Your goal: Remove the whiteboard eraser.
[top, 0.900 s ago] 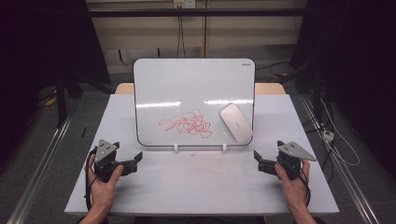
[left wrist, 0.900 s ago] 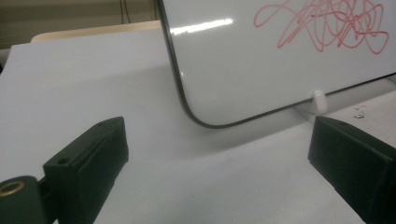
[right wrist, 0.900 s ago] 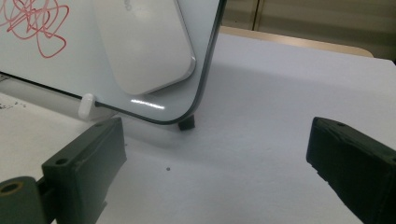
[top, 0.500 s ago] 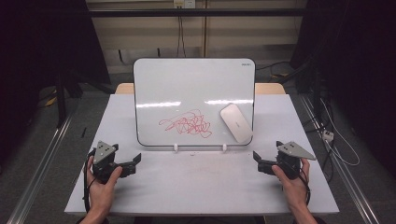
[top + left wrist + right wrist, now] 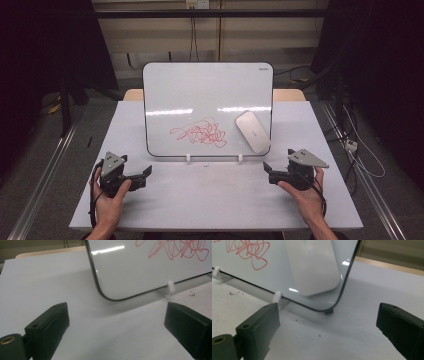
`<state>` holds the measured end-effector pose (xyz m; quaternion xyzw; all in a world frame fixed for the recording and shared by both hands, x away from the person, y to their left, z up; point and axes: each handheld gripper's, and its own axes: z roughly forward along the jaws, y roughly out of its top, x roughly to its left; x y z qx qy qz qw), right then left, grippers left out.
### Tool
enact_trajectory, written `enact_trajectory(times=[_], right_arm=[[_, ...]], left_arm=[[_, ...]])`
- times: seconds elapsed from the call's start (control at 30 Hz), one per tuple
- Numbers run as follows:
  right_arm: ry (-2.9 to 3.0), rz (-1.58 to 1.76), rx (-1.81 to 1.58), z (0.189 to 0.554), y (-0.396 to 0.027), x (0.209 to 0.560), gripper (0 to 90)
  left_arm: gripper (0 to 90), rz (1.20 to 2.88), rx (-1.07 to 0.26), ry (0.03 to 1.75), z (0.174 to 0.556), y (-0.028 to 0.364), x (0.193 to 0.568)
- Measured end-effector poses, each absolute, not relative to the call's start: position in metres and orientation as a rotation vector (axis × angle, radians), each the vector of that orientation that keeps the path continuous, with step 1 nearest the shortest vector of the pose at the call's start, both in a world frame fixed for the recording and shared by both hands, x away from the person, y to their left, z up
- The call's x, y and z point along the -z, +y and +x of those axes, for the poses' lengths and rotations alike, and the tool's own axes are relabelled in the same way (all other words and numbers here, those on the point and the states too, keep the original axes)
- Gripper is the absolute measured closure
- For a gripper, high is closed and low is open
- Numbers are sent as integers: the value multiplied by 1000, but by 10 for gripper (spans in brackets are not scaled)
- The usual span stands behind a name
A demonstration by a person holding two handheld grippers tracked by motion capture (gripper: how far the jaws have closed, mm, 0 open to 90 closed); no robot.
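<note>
A white table [image 5: 150, 125] stands on a grey floor [image 5: 45, 150] in a dim room, with black curtains [image 5: 45, 45] at both sides and cables [image 5: 192, 35] hanging down the pale back wall [image 5: 150, 37].

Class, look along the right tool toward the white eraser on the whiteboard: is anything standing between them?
Nothing visible does. The right tool rests on the table with open jaws, and bare tabletop lies between it and the eraser, which sits on the face of the whiteboard near its lower right corner.
</note>
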<state>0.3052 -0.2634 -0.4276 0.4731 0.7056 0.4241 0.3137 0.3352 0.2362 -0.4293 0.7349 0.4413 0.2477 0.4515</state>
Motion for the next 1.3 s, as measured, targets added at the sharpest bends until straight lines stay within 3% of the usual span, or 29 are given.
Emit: enact_trajectory(times=[1.07,1.3], right_arm=[[1990,1062,-907,362,-208,385,100],[1988,1043,-890,372,-203,379,152]], left_arm=[[58,1821,-605,1086,334,238,430],[58,1819,-596,1091,338,239,431]])
